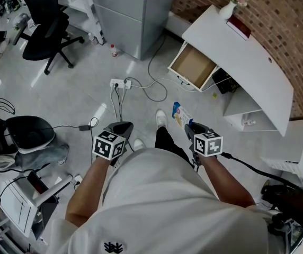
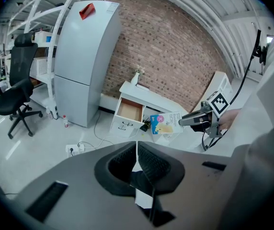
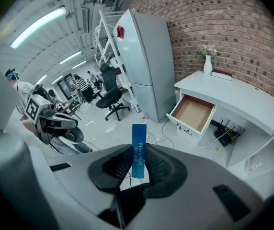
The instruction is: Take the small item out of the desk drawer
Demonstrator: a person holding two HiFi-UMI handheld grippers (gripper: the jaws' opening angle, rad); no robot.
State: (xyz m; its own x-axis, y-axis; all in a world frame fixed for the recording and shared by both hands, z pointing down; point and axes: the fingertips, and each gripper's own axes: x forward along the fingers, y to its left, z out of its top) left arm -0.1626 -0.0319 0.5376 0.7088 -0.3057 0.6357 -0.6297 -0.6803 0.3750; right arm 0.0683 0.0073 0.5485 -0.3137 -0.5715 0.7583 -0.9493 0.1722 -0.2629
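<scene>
Blue cardboard: the small box (image 3: 138, 147) is clamped edge-on between the pads of my right hand-held gripper (image 3: 138, 166), its long axis running straight out along the jaws. My left hand-held gripper (image 2: 137, 158) hangs beside it, jaws together on nothing. Farther off, ahead and to the right across the floor (image 3: 96, 126), the drawer (image 3: 192, 113) of the white counter (image 3: 245, 97) stands open, its bottom bare. I judge the item is already out, carried by my right hand alone.

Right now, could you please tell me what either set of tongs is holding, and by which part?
The right tongs clamp a small blue box by its lower end, across its broad faces; the left tongs are shut and empty.
</scene>
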